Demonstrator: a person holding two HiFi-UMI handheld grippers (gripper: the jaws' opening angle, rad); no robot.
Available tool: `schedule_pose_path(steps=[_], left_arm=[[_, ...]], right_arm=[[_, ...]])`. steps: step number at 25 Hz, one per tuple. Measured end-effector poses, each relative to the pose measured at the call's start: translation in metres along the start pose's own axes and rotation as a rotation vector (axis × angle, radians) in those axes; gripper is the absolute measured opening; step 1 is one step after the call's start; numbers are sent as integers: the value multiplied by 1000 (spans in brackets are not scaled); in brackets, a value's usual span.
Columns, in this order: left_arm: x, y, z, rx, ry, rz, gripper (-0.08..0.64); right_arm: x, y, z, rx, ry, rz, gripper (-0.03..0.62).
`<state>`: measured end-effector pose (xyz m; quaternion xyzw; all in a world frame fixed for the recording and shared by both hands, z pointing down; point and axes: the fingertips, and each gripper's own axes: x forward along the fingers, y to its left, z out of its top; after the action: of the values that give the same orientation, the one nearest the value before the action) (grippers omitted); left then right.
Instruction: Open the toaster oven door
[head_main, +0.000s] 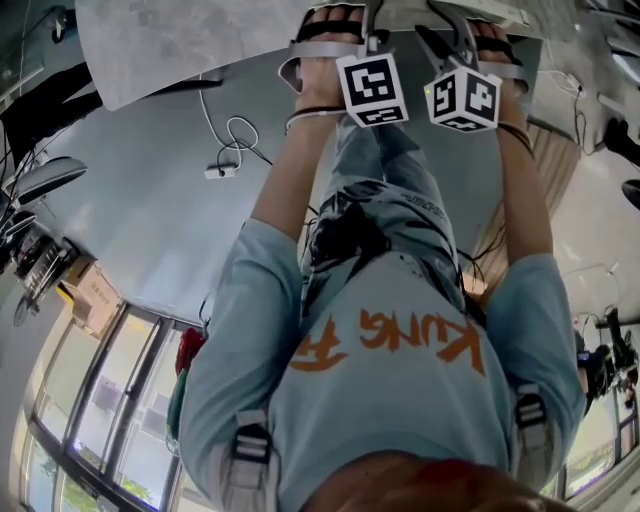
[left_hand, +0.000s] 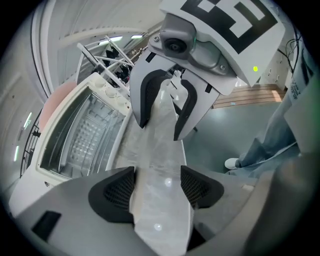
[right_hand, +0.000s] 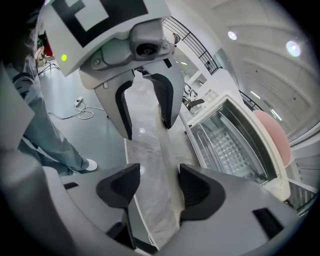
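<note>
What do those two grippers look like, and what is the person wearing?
The left gripper and right gripper are light grey, each with black pads on the jaws and a white cube of black square markers. The person wears a pale blue T-shirt with orange lettering and jeans.

— How's the light?
— Bright and even here. Ceiling lamps (right_hand: 292, 47) glare in my right gripper view; small reflections spot the tabletop (left_hand: 160, 205).
— Edges?
— Heavy fisheye bending, dark vignetted corners.
</note>
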<state>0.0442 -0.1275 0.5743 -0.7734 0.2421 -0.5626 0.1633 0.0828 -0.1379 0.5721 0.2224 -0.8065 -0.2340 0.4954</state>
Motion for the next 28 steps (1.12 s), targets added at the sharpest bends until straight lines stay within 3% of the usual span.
schedule_pose_path(steps=[4, 13, 17, 24, 28], left_arm=[[8, -15, -5, -12, 6, 16, 309], [36, -37, -15, 9, 2, 80, 337], [44, -49, -24, 70, 35, 77, 337], [50, -35, -30, 171, 85, 226, 344], [55, -34, -36, 193, 130, 266, 348]], right_arm=[[6, 18, -3, -24, -9, 12, 277], [26, 35, -17, -45, -31, -82, 284], [32, 40, -18, -2, -53, -124, 276], [38, 51, -22, 10, -46, -137, 282], [44, 57, -21, 27, -46, -133, 278]])
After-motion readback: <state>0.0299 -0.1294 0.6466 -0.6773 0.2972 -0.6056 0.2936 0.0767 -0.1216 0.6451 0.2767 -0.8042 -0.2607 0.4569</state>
